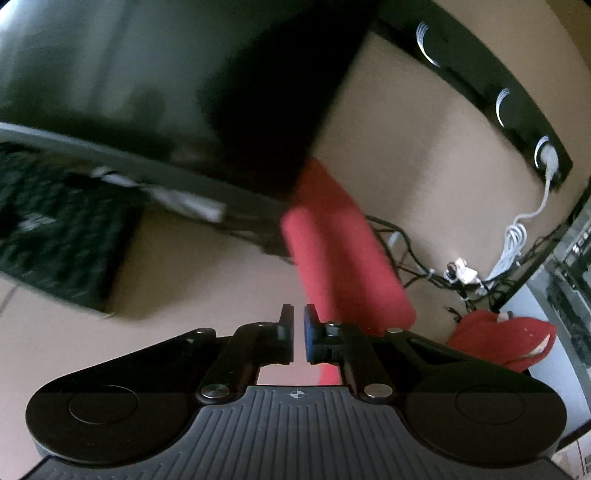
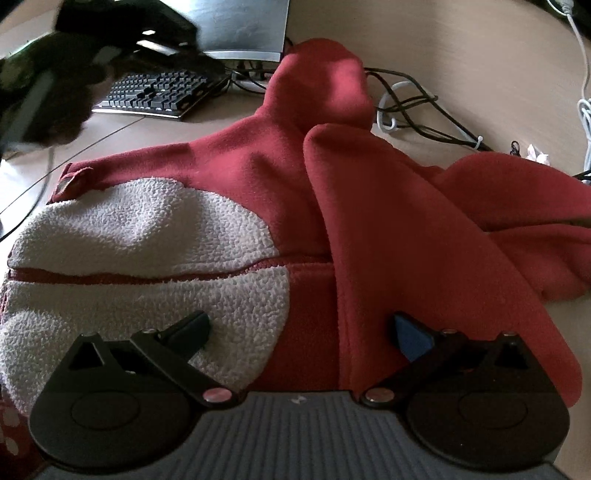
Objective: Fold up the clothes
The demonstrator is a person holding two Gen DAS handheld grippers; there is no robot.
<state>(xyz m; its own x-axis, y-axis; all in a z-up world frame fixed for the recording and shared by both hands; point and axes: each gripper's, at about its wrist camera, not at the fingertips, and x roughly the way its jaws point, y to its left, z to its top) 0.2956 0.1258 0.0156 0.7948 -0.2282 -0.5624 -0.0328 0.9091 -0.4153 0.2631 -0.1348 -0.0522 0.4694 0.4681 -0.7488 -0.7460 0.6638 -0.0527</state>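
Note:
A red fleece garment (image 2: 240, 166) with a white fleece patch (image 2: 140, 251) lies spread on the beige table. One sleeve (image 2: 369, 229) is folded across its body, and another part (image 2: 321, 81) reaches toward the monitor. My right gripper (image 2: 301, 332) hovers open just above the garment's middle, nothing between its fingers. In the left wrist view my left gripper (image 1: 298, 321) is shut with nothing visible between its pads; a red sleeve (image 1: 332, 240) runs past behind its right finger. The left gripper (image 2: 55, 74) shows as a dark blur at the right wrist view's upper left, away from the garment.
A monitor (image 2: 243, 26) and a keyboard (image 2: 155, 92) stand beyond the garment. Black and white cables (image 2: 413, 110) trail at the back right. A black power strip (image 1: 491, 85) with a white plug sits at the far edge. A bunched red part (image 1: 506, 339) lies right.

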